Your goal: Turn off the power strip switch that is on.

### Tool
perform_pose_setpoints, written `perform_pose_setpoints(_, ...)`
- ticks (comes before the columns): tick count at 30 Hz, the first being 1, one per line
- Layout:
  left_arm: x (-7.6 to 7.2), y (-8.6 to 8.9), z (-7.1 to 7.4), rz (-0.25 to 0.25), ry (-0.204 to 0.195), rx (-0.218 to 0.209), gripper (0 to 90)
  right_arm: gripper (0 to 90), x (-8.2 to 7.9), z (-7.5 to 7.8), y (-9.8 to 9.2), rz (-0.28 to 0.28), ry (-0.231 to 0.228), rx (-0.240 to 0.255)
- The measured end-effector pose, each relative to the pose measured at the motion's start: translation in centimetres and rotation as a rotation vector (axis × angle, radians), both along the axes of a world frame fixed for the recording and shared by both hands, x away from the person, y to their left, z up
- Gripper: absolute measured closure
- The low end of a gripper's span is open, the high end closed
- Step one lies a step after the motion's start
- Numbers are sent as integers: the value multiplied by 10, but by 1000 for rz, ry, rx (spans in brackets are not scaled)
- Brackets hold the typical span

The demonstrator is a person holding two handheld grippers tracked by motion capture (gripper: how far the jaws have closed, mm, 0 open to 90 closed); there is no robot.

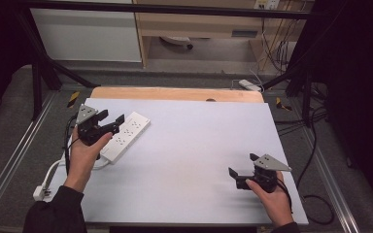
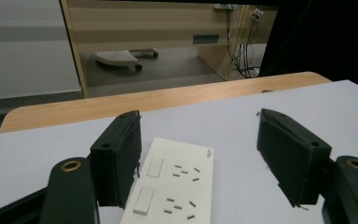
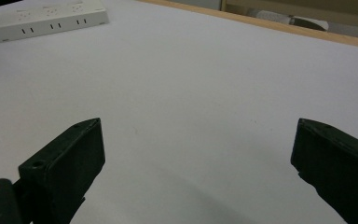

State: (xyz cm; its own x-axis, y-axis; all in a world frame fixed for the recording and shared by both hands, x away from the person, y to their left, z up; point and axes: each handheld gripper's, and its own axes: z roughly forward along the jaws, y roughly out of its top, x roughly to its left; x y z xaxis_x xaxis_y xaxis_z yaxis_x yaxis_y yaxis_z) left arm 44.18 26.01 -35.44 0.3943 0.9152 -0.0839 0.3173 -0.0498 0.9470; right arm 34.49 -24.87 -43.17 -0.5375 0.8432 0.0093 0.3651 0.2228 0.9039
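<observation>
White tabletop, wooden edge, grey floor

Dim, soft, slightly blurred frames.

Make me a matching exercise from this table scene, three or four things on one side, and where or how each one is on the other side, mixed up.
Things:
1. power strip
2. left tongs
3. right tongs
4. wooden strip

Places or states:
A. along the table's far edge
B. open above bare white surface, near right
C. white, lying flat at the left
D. open, over the power strip

Pairs: 1-C, 2-D, 3-B, 4-A
</observation>
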Motion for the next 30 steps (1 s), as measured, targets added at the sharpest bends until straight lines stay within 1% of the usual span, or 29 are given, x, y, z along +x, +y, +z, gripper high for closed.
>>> perform_pose_setpoints(7,10,1,2,13,0,-1,305,33,0,0,0,0,-2,2)
perform_pose_setpoints(12,16,1,2,20,-2,9,297,33,0,0,-1,0,0,2)
perform_pose_setpoints(14,18,1,3,26,-5,11,304,33,0,0,-1,-1,0,3)
perform_pose_setpoints(15,19,1,3,25,-3,18,326,33,0,0,-1,-2,0,4)
perform_pose_setpoints(16,20,1,3,26,-2,22,326,33,0,0,-1,-2,0,4)
perform_pose_setpoints(18,21,0,3,27,-5,35,370,33,0,0,-1,-1,-1,4)
perform_pose_setpoints(19,22,0,3,28,-7,39,417,33,0,0,-1,1,1,3)
perform_pose_setpoints(20,23,0,3,27,-7,39,417,33,0,0,-1,1,1,3)
perform_pose_setpoints(21,24,0,3,28,-5,41,437,33,0,0,0,-1,2,2)
perform_pose_setpoints(22,25,0,3,28,-5,43,466,33,0,0,0,0,2,2)
perform_pose_setpoints(23,26,-1,2,25,-4,37,516,33,0,0,0,0,2,3)
perform_pose_setpoints(24,28,-1,2,25,-1,38,516,33,0,0,0,0,2,3)
perform_pose_setpoints(25,29,0,1,30,0,47,536,33,0,0,0,1,2,2)
perform_pose_setpoints(26,30,0,0,34,-1,52,568,33,0,0,0,2,1,0)
perform_pose_setpoints(27,32,0,-1,36,0,56,632,33,0,0,0,2,2,0)
perform_pose_setpoints(28,33,1,-2,39,2,53,632,33,0,0,0,2,2,0)
perform_pose_setpoints(30,36,2,-4,42,4,54,697,33,0,0,0,3,1,0)
